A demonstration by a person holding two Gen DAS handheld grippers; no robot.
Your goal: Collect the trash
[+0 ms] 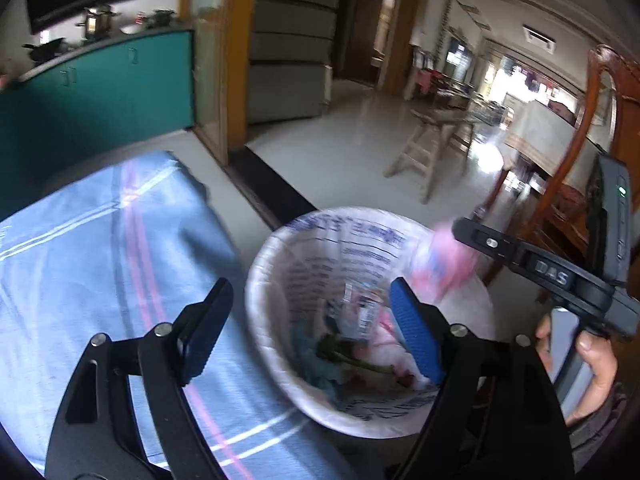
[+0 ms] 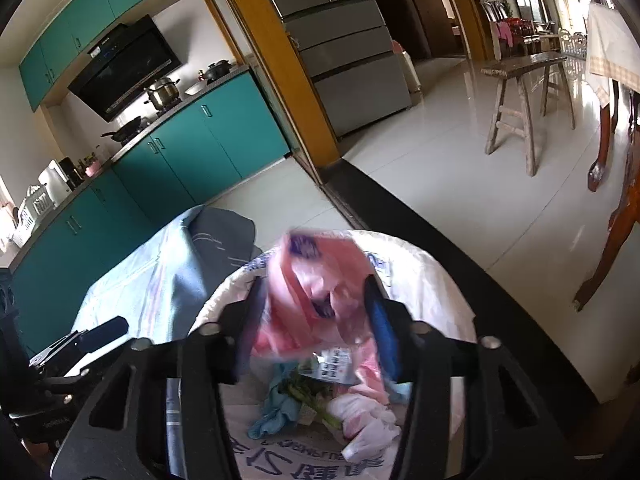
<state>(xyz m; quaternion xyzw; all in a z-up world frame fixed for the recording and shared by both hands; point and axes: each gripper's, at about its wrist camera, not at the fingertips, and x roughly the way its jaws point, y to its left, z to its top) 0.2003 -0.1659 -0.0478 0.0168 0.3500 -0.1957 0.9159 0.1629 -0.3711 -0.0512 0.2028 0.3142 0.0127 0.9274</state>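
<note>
A bin [image 1: 256, 280] lined with a white printed bag stands on the floor beside a table covered in blue checked cloth [image 1: 100, 260]. Inside lie a clear packet [image 1: 360, 312], a blue rag, a green stalk [image 2: 308, 396] and crumpled pink-white plastic [image 2: 368, 416]. My left gripper [image 1: 310, 286] is open over the bin's near rim, nothing between its fingers. My right gripper [image 2: 314, 282] hangs above the bin [image 2: 420, 264] with a blurred pink plastic bag [image 2: 304, 292] loose between its parted fingers. From the left wrist view, that pink bag [image 1: 440, 260] sits at the right gripper's [image 1: 458, 228] tip.
A person's hand [image 1: 592, 360] holds the right gripper's handle. A wooden stool [image 2: 516, 120] and a carved wooden chair [image 2: 624, 220] stand on the shiny tiled floor to the right. Teal kitchen cabinets [image 2: 208, 148] and a grey fridge [image 2: 348, 60] lie beyond a dark threshold strip [image 2: 400, 216].
</note>
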